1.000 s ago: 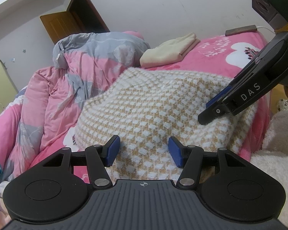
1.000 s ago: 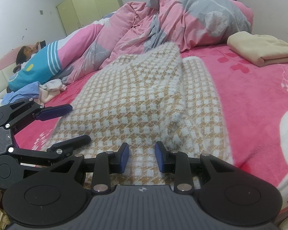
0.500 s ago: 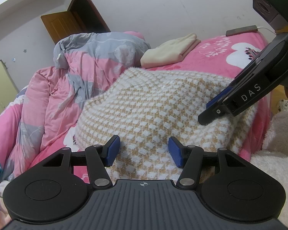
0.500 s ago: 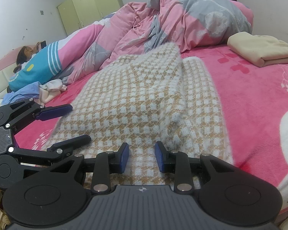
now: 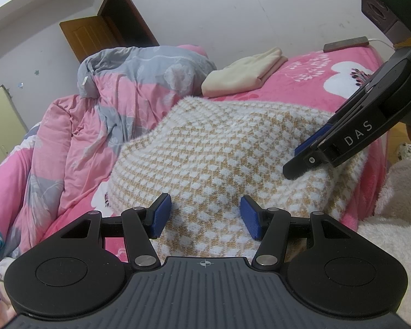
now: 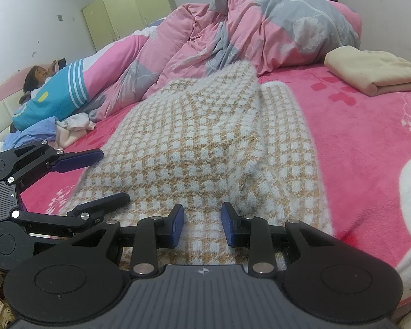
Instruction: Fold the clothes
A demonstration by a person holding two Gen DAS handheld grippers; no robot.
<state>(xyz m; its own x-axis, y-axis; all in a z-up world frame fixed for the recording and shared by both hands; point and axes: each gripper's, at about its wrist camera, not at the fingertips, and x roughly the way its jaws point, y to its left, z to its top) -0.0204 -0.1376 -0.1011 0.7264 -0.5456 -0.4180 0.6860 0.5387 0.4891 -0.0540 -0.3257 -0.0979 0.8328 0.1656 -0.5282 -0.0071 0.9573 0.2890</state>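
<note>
A fuzzy tan-and-white checked sweater [image 5: 227,148] [image 6: 205,137] lies spread on the pink bed [image 6: 356,142], one part folded over along its length. My left gripper [image 5: 205,216] hovers open over the sweater's near edge, pads well apart and nothing pinched. From the right wrist view, the left gripper [image 6: 113,175] sits at the sweater's left edge with its lower finger [image 6: 106,201] on the fabric. My right gripper [image 6: 202,224] is also open, with a narrower gap, low over the near hem. In the left wrist view the right gripper [image 5: 301,156] touches the sweater's right side.
A folded cream garment [image 5: 243,74] [image 6: 375,71] lies farther back. A bunched pink-and-grey duvet [image 5: 123,87] [image 6: 260,27] fills the bed's far side. A person [image 6: 41,76] lies at the far left beside a small heap of clothes [image 6: 68,126]. A phone [image 5: 345,44] rests at the bed's far edge.
</note>
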